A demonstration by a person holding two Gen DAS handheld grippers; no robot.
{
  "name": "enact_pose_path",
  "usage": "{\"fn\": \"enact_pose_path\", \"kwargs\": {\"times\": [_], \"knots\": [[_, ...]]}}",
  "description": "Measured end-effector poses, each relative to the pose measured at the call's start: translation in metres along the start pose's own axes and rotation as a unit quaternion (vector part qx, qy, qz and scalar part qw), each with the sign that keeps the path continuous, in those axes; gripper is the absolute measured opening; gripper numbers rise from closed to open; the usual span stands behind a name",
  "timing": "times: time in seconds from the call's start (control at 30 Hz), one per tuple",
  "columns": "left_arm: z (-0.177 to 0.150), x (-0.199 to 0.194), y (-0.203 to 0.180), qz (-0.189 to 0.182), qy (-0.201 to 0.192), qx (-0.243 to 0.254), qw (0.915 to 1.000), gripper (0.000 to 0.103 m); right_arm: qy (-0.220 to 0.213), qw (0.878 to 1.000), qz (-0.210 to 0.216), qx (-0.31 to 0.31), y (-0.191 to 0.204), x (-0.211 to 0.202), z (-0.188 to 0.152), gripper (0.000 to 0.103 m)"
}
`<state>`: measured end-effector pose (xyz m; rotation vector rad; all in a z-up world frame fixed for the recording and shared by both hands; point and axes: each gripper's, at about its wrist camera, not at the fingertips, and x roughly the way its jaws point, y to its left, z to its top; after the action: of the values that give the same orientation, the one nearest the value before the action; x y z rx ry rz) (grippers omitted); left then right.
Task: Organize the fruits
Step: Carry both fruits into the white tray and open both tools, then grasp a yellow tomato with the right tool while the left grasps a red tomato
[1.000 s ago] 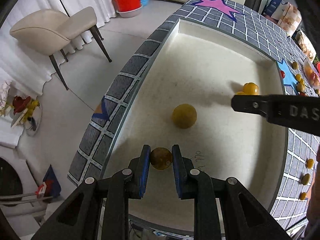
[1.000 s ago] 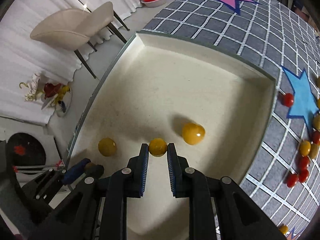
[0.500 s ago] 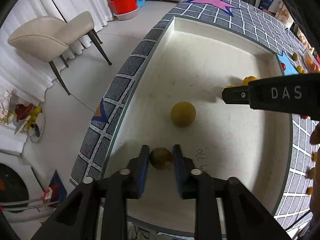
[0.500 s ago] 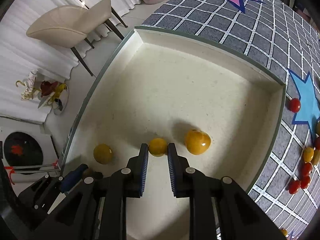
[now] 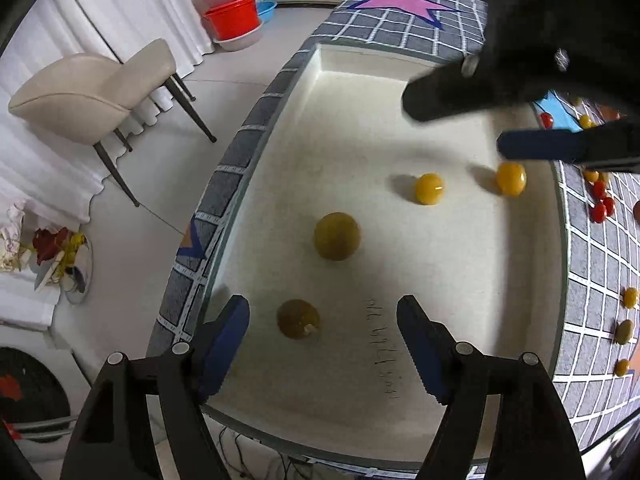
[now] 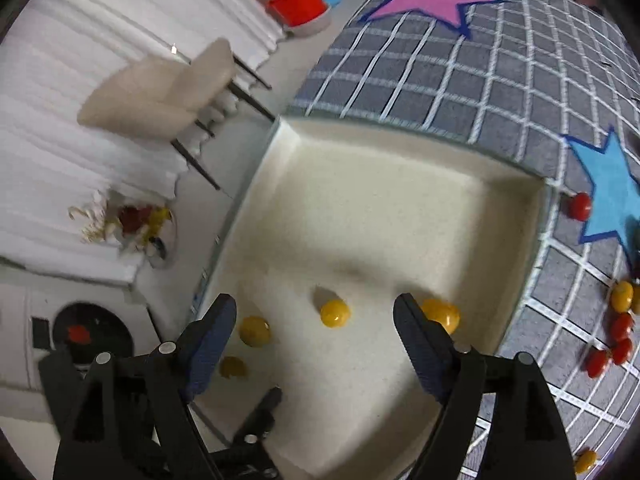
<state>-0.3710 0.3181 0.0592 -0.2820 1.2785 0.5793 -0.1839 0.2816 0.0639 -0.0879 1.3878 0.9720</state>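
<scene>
Left gripper (image 5: 323, 326) spread wide above near end of cream tray (image 5: 460, 380), holding nothing. Dull olive-brown fruit with stub stem (image 5: 298, 319) lies loose on tray floor between its fingers, nearer left one. Beyond: larger matte yellow-green fruit (image 5: 337, 236), then two glossy yellow tomatoes (image 5: 429, 189) further right. Right gripper (image 6: 314, 330) likewise agape over tray, empty. Red and yellow tomatoes (image 6: 618, 326) scattered on grey checked cloth (image 6: 500, 80) at far right.

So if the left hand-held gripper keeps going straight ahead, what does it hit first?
Probably the dull yellow fruit lying in the tray, just ahead between its open fingers; depth is uncertain.
</scene>
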Motion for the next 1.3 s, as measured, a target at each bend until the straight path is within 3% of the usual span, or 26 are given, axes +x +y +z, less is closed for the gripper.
{"fn": "enact_pose_path", "kwargs": {"times": [0.33, 0.67, 1.1, 1.23, 1.3], "knots": [[0.023, -0.024, -0.045, -0.028, -0.019, 0.045, 0.9984, 0.077, -0.058, 0.995, -0.055, 0.067, -0.066, -0.076, -0.023, 0.084], [0.046, -0.047, -0.121, -0.072, -0.046, 0.112, 0.9900, 0.077, -0.066, 0.974, -0.158, 0.148, -0.151, -0.134, -0.101, 0.083], [0.061, -0.017, -0.207, -0.105, -0.030, 0.179, 0.9779, 0.077, -0.052, 0.961, -0.181, 0.202, -0.186, -0.132, -0.151, 0.082], [0.064, -0.008, -0.220, -0.111, -0.025, 0.194, 0.9743, 0.077, -0.046, 0.962, -0.180, 0.202, -0.189, -0.124, -0.152, 0.064], [0.065, -0.004, -0.226, -0.112, -0.027, 0.200, 0.9730, 0.078, -0.041, 0.963, -0.176, 0.201, -0.190, -0.119, -0.153, 0.061]]}}
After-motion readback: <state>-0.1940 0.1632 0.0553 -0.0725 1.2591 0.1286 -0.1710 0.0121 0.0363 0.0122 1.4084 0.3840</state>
